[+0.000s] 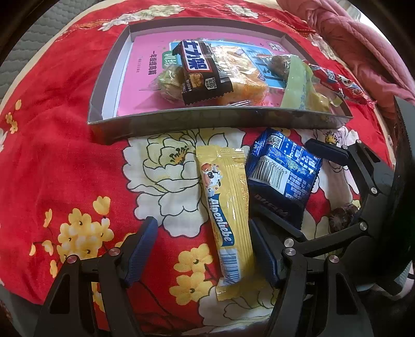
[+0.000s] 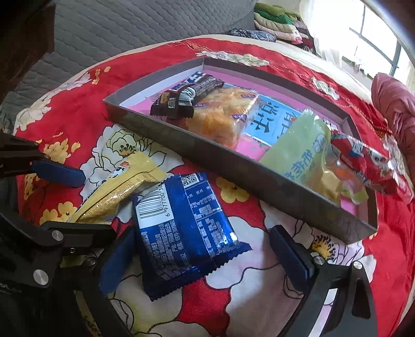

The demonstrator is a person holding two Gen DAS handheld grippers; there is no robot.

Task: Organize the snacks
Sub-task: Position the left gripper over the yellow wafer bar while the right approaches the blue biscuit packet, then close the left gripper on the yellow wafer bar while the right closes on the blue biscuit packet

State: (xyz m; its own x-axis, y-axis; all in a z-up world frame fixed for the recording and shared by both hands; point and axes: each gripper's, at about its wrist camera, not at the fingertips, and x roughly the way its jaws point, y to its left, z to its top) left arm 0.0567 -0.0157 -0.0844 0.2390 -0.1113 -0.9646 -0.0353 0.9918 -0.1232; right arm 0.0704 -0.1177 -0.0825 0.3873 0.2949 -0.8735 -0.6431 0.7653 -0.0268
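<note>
Red flowered bedspread [image 1: 64,145] covers the whole work surface; it runs out at a grey quilted cover [image 2: 124,23] at the far edge and a pink quilt [image 1: 358,39] at the far right.

Shallow cardboard tray [image 1: 166,120] sits on the bedspread beyond both grippers, near wall low and facing them. Inside: a dark chocolate bar [image 1: 199,72] lying across an orange rice cake [image 1: 241,80], a pale green packet [image 2: 301,153] leaning on the near wall, and a red candy packet [image 2: 363,160] overhanging the right rim. The left part of the tray floor is bare.

Blue snack packet [image 2: 181,233] lies flat on the bedspread, just short of the tray wall, barcode side up. Yellow candy stick [image 1: 228,207] lies beside it, edges touching or overlapping; I can't tell which.

Open bedspread to the left of the yellow stick.

Left hand-held gripper [image 1: 205,248] points steeply down, fingers apart, yellow stick between them, lying next to the right pad; contact unclear.

Right hand-held gripper [image 2: 205,254] is tilted down, fingers wide apart, straddling the blue packet with a gap on the right side.
</note>
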